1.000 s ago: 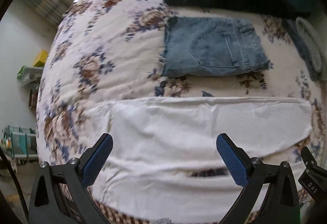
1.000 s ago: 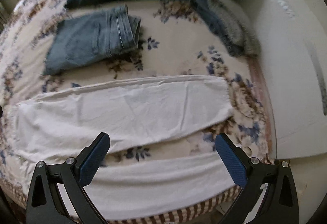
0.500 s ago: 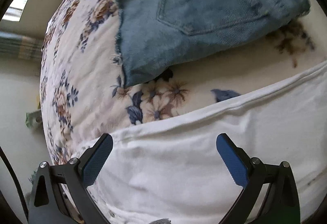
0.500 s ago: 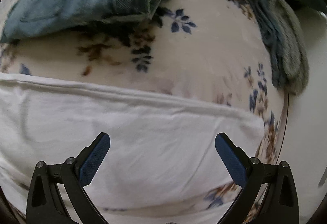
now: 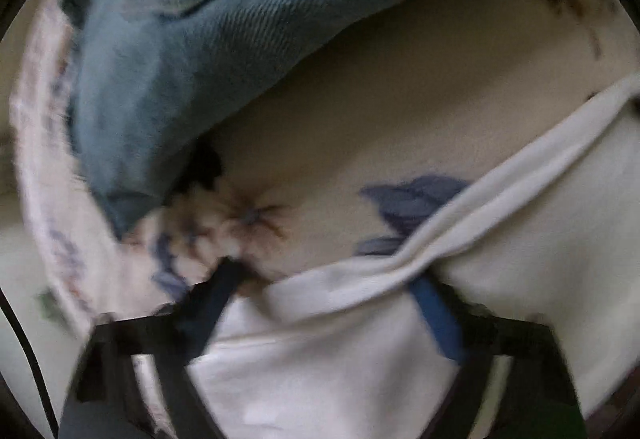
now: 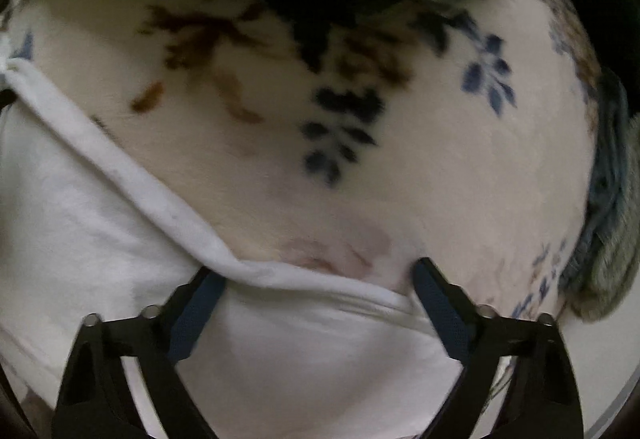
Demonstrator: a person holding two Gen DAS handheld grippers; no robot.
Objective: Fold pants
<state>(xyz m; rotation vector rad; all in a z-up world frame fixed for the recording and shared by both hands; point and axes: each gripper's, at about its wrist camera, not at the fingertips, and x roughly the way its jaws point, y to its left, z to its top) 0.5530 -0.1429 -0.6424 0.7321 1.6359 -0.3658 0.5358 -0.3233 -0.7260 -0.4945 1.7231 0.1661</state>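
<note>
I am closing both jaws on the far edge of the white pants (image 5: 320, 359), which lie on the floral blanket (image 6: 400, 179) just before the folded jeans (image 5: 180, 59). The left gripper (image 5: 324, 283) and right gripper (image 6: 316, 275) bunch cloth but do not clamp yet. I should catch both layers evenly.

Left claw (image 5: 324, 279) and right claw (image 6: 316, 275) both point steeply downward, jaws closing with white fabric between them.

Matt white woven pants (image 5: 332, 371), fuzzy floral fleece blanket (image 6: 420, 191), coarse twill blue denim (image 5: 192, 51), textured blue tongs pads (image 6: 442, 313)
</note>
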